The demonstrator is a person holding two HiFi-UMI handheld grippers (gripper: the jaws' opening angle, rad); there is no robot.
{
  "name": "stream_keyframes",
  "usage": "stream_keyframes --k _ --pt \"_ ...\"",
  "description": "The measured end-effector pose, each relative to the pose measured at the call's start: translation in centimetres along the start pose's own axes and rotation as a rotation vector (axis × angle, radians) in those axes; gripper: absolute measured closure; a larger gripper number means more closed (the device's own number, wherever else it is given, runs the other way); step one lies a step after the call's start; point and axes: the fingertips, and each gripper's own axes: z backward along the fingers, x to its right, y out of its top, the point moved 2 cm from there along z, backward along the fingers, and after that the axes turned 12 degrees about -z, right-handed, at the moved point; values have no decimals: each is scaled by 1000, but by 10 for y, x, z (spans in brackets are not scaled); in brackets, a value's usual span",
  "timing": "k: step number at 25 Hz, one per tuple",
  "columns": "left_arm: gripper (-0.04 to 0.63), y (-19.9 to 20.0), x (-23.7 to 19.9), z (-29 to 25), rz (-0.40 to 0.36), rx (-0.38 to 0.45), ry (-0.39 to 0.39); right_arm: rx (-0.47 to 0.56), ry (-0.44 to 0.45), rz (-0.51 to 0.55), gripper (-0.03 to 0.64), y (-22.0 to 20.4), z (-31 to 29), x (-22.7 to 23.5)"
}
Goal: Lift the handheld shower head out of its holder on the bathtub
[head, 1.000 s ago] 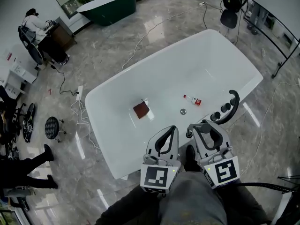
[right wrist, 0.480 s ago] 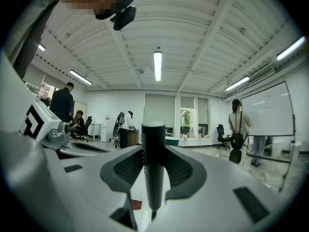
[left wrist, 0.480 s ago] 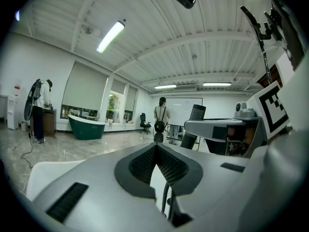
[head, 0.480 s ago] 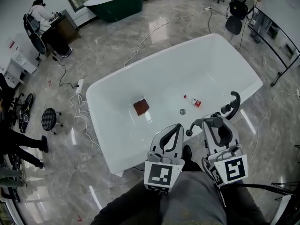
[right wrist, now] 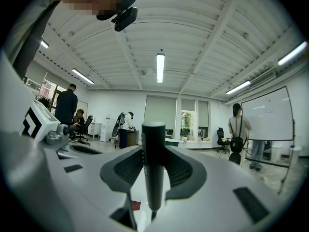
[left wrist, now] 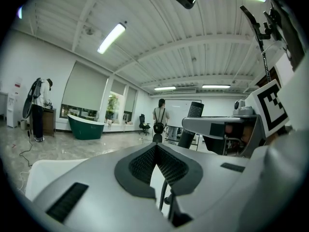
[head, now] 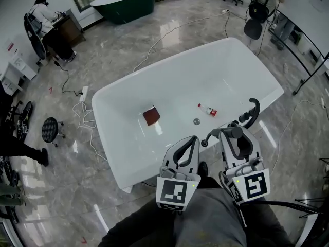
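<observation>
Little has shifted since the earlier frame: the right gripper (head: 232, 133) still clamps the shower head (head: 212, 137), now drawn a touch nearer the person. Its 2 jaws press on the smooth, dark, cylindrical handle (right wrist: 153, 178), which stands upright between the ribbed pads, just above the near right rim of the glossy white bathtub (head: 115, 158). The left gripper (head: 186, 144) hangs beside it on the left, its 2 jaws shut together on nothing. Inside the tub lie 1 flat red-brown square (head: 151, 116), 1 small bottle (head: 208, 109) with a red band and 1 round metal drain (head: 196, 121). 1 curved black spout (head: 252, 111) rises at the right rim.
</observation>
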Motion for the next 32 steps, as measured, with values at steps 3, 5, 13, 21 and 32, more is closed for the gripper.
stream_keyframes --k 3,5,13,21,32 --pt "592 -3 8 5 3 -1 -8 15 -4 7 477 4 8 -1" --pt "592 -1 14 9 1 3 -11 36 -3 13 477 9 14 -2" --pt "592 7 51 25 -35 15 -9 103 31 25 477 28 47 -6" --pt "592 -9 103 64 -64 -20 23 137 41 15 477 22 114 -6" --pt "592 -7 182 155 -66 -30 83 200 93 31 477 23 228 -41"
